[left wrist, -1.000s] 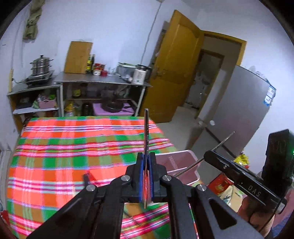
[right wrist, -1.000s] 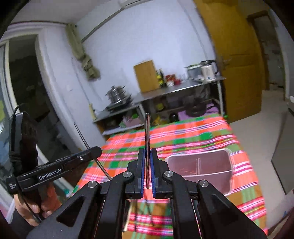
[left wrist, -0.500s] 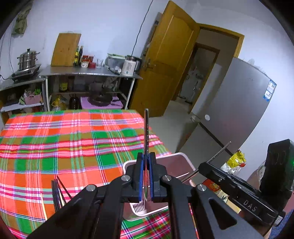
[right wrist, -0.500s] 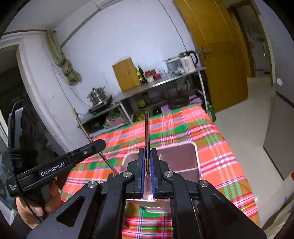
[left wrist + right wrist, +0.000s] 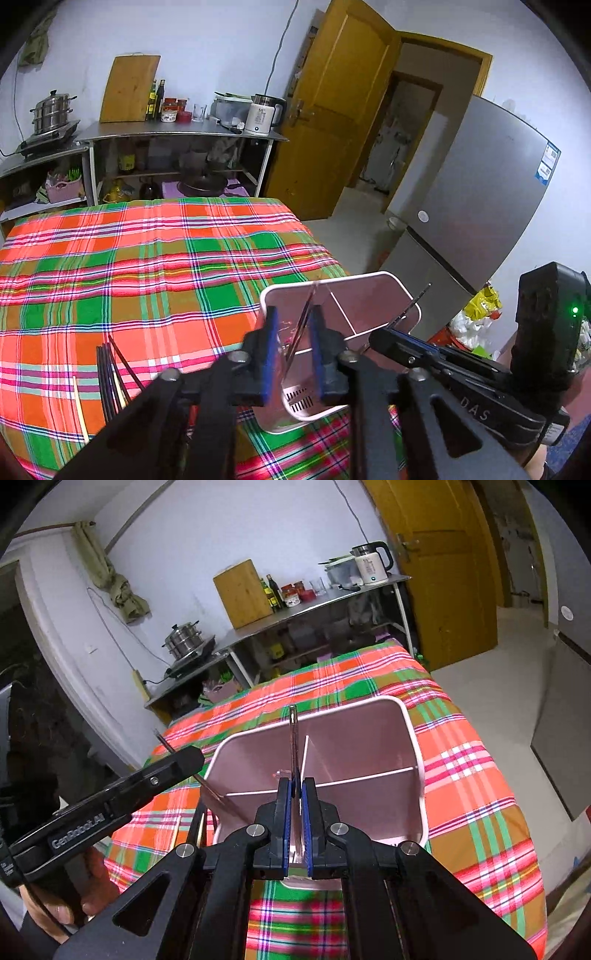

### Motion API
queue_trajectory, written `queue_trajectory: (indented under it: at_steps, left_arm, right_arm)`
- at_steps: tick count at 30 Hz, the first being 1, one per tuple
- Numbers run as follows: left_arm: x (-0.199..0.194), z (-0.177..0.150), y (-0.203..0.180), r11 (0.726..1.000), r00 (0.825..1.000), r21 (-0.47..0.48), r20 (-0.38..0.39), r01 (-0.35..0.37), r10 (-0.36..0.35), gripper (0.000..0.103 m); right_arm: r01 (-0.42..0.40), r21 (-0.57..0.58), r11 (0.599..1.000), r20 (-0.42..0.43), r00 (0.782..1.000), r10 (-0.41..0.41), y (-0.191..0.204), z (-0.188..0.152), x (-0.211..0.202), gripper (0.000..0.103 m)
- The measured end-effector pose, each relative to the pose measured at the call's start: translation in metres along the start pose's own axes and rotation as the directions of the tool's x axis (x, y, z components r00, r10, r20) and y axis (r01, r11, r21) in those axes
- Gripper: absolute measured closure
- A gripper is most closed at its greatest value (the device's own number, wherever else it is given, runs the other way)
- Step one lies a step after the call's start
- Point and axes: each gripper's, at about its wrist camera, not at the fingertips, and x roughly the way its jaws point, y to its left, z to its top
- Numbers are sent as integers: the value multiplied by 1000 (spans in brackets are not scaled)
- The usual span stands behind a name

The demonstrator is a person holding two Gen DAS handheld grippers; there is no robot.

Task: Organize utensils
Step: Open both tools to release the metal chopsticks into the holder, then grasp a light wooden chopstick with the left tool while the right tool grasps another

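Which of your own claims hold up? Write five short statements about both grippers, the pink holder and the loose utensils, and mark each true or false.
1. The left gripper has its fingers apart, with a thin stick tilted between them. True.
2. The right gripper is open and holds nothing. False: it is shut on a slim metal utensil.
3. The pink plastic holder is one undivided bin. False: white dividers split it into compartments.
4. Dark chopsticks lie on the plaid tablecloth, beside the holder.
True.
5. The holder stands on the floor. False: it stands on the tablecloth.
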Motion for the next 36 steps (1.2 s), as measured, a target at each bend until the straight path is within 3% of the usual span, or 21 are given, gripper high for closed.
queue_trajectory:
  at_steps: [4,10,15,19,32,36]
  left_arm:
    - [-9,-1,4,1000,1000,-7,18,1,-1,74]
    - [-39,-3,10,1000,997,4,72,-15,15,66]
    - [-70,-15,22,998,991,5,116,-66,65,53]
    - [-90,-31,39,994,986,-16,126,-111,112,49]
    - [-113,-104,97,972,973,-102,76,-211,219,50]
    - [-108,-120,108,968,973,-115,39,-221,227,66]
  right_arm:
    - [-1,4,1000,22,1000,1,1,3,-8,89]
    - [7,1,1000,82,997,-7,4,3,-31,88]
    - [16,-23,1000,134,991,-13,15,-3,-52,88]
    - [-1,-43,999,152,988,8,26,-15,-62,88]
    - [-56,-183,982,75,995,71,71,-65,-48,88]
    - [-73,-202,977,31,996,81,80,-79,-35,88]
